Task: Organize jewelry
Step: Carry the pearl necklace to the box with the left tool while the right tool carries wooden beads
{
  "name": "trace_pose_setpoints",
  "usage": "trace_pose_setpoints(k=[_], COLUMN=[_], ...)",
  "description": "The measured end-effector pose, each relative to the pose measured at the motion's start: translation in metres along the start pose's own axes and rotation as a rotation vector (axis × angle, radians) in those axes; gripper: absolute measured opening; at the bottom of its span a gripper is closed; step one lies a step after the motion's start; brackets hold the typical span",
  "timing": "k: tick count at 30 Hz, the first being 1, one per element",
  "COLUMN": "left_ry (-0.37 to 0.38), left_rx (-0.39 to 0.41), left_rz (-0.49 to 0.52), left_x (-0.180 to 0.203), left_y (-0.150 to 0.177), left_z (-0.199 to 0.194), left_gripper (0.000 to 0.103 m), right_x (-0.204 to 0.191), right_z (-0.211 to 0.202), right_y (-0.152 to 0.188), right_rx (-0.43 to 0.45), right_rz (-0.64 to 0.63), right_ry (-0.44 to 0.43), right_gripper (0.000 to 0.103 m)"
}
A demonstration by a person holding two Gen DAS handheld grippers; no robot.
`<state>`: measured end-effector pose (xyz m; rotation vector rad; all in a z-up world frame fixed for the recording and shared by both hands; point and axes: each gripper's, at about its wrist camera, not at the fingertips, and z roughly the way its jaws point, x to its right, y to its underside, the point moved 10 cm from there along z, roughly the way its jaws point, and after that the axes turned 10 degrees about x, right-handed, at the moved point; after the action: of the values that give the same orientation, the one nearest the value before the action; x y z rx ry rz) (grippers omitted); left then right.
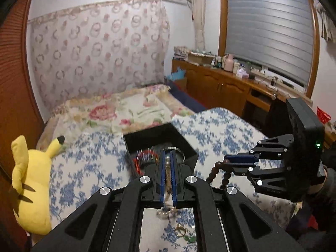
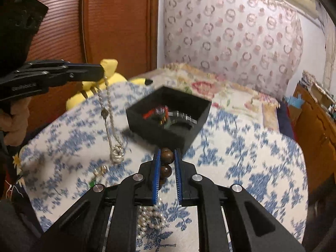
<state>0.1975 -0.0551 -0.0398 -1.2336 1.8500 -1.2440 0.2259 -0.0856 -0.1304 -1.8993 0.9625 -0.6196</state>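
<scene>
My left gripper is shut on a cream braided cord necklace, held above the bed. In the right wrist view that left gripper comes in from the left, and the cord necklace dangles from it down to a knot. My right gripper is shut on a string of brown wooden beads. The left wrist view shows the right gripper with the beads drooping from its tips. Just beyond both grippers an open black box sits on the bed and holds several bracelets.
The blue-flowered bedspread carries a pearl necklace under my right gripper and small gold rings. A yellow plush toy lies at the left bed edge. Flowered pillows lie behind the box. A wooden cabinet lines the right wall.
</scene>
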Motion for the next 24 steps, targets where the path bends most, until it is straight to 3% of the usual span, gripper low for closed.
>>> trace_pose_setpoints(k=[12, 24], left_ry=[-0.023, -0.058], left_rx=[0.055, 0.087], left_rz=[0.005, 0.004], left_x=[-0.008, -0.023], left_y=[-0.042, -0.084], left_z=[0.003, 0.024], left_gripper=[0.004, 0.004], right_x=[0.005, 0.021], right_z=[-0.012, 0.003], right_y=[-0.047, -0.085], right_rx=[0.083, 0.121], right_rz=[-0.013, -0.029], right_ry=[-0.002, 0.026], right_gripper=[0.015, 0.015])
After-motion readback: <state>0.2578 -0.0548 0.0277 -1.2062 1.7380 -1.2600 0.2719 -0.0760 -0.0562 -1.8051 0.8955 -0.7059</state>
